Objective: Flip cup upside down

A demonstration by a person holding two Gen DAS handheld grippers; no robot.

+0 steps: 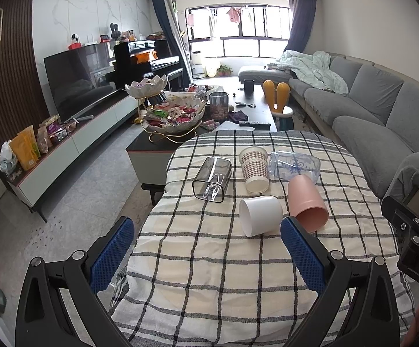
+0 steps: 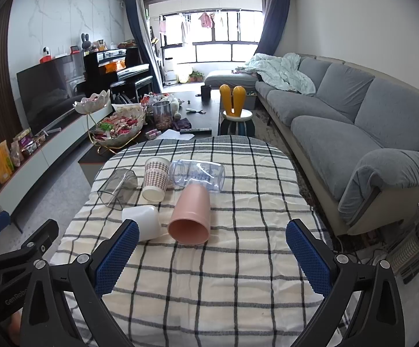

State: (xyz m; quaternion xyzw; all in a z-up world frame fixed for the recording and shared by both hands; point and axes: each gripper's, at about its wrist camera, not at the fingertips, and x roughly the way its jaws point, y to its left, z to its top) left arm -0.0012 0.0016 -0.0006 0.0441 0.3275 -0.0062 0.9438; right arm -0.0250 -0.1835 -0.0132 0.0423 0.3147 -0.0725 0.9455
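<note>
Two claws were over the near edge of the table, and both had their blue fingers spread wide with nothing between them. The left claw (image 1: 208, 248) pointed at the white cup (image 1: 260, 215), and its right finger (image 1: 303, 253) was just beside the pink cup (image 1: 307, 204). The right claw (image 2: 212, 256) pointed at the pink cup (image 2: 190, 217), and its left finger (image 2: 116, 257) was just beside the white cup (image 2: 142, 221). All five cups lay on their sides on the checked cloth (image 1: 209, 274), so no cup was upside down yet. The white cup and the pink cup were closest, side by side, with their open mouths toward the claws. Behind them lay a clear square cup (image 1: 212, 182), a paper cup with a checked band (image 1: 254, 173) and a clear cup with blue writing (image 1: 294, 166). The pink cup touched the clear cup with blue writing, or was very near it. I think a good way to start was with one close cup, because nothing stood in front of it. The fingers should go around the round middle of the cup, one on each side, and squeeze softly so it would not roll or pop out. Then the claw should lift it a little, turn it so the mouth faced down, and set it on a bare part of the cloth. Going slowly mattered, since a bump could send the cups beside it rolling.
</note>
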